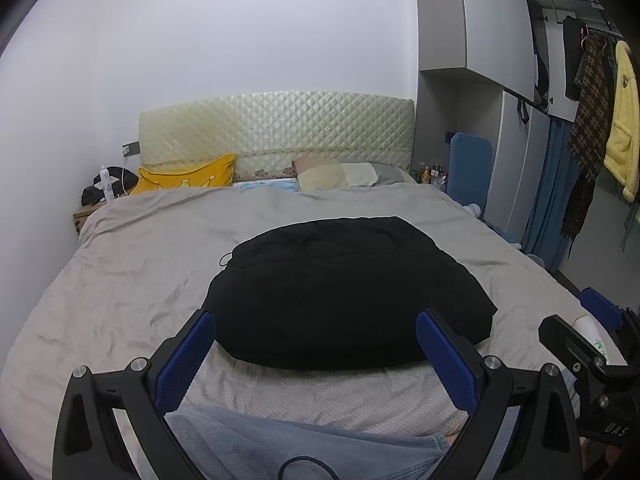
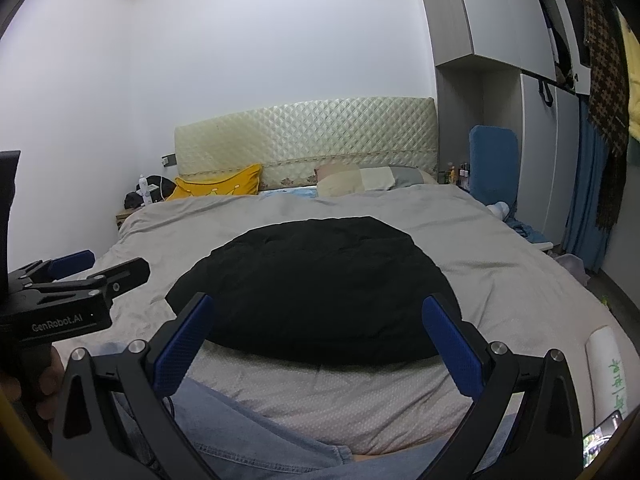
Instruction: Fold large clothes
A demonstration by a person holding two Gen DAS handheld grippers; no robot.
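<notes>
While the black garment (image 1: 348, 292) lies as a compact bundle mid-bed (image 1: 120, 280), both the left gripper (image 1: 316, 344) and right gripper (image 2: 316, 332) hover before its near edge, jaws spread wide and empty. Folding looks nearly finished; next probably a final tidy or pickup.

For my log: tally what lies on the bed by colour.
Black: 1, the folded garment
Yellow: 1, the cushion
Beige and grey: 1, the patchwork pillow
Total: 3, all resting on the grey bedcover.
</notes>
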